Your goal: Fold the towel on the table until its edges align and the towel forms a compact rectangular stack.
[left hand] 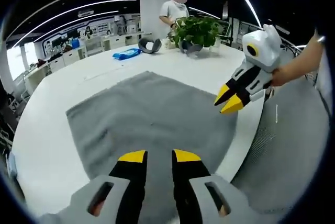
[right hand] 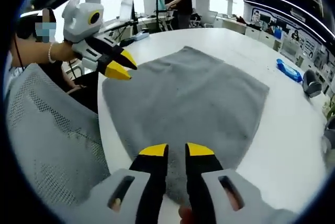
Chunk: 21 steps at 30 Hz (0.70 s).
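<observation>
— Nearest the lens in the left gripper view?
— Left gripper [left hand: 159, 156], jaws a narrow gap apart, holding nothing, above the towel's [left hand: 152, 116] near edge.
— And the towel?
— Grey, spread flat in one layer on the white table [left hand: 63, 135], lying as a rough rectangle with soft creases. One side lies along the table edge nearest the person.
— Right gripper?
— Right gripper [right hand: 177, 150] also has its jaws slightly parted and empty, over the opposite near corner. In the left gripper view it hangs just above the towel's right corner, held by a hand [left hand: 277, 76].
— Anything else?
— Far off on the table: a plant [left hand: 196, 30], a blue packet [left hand: 125, 54]. A mesh chair [right hand: 49, 130] sits beside the table.
</observation>
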### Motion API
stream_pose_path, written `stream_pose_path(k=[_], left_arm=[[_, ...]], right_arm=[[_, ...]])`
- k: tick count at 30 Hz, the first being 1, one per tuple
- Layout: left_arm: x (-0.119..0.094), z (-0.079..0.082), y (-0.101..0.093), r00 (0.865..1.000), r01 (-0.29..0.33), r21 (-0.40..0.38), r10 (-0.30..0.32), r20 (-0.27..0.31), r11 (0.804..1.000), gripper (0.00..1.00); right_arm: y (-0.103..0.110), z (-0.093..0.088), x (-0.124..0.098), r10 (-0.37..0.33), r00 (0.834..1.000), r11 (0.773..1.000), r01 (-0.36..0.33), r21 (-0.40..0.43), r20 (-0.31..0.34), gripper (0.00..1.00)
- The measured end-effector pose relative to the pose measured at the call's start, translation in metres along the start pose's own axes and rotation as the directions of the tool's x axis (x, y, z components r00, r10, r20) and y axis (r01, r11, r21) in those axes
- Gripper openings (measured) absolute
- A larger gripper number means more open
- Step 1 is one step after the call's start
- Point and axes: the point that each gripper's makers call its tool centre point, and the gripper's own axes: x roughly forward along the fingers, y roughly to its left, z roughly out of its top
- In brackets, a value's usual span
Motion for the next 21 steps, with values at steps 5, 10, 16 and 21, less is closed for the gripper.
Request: stream_pose_path(k=[5,10,16,21], left_arm=[[-0.005,-0.021,-0.01,0.999,0.008,0.031,-0.006,-0.05,0.999,0.2],[-0.015,-0.028,-0.016,0.999,0.015,0.009,-0.014,-0.037,1.0,0.21],[-0.019,-0.048,-0.021,0.997,0.028,-0.004,-0.028,-0.072,1.0,0.24],[-0.017,-0.06,-0.026,0.993,0.045,0.013,-0.043,-0.113,0.999,0.25]], right_arm=[[0.006,-0.017,-0.006,0.01,1.0,1.0,-0.01,0.009,-0.018,0.13],[0.012,-0.026,-0.014,0.024,0.999,1.0,-0.024,-0.001,-0.037,0.14],[0.02,-0.028,-0.019,0.046,0.998,0.999,-0.047,-0.027,-0.04,0.16],[0.026,-0.039,-0.017,0.063,0.995,0.997,-0.067,-0.05,-0.075,0.19]])
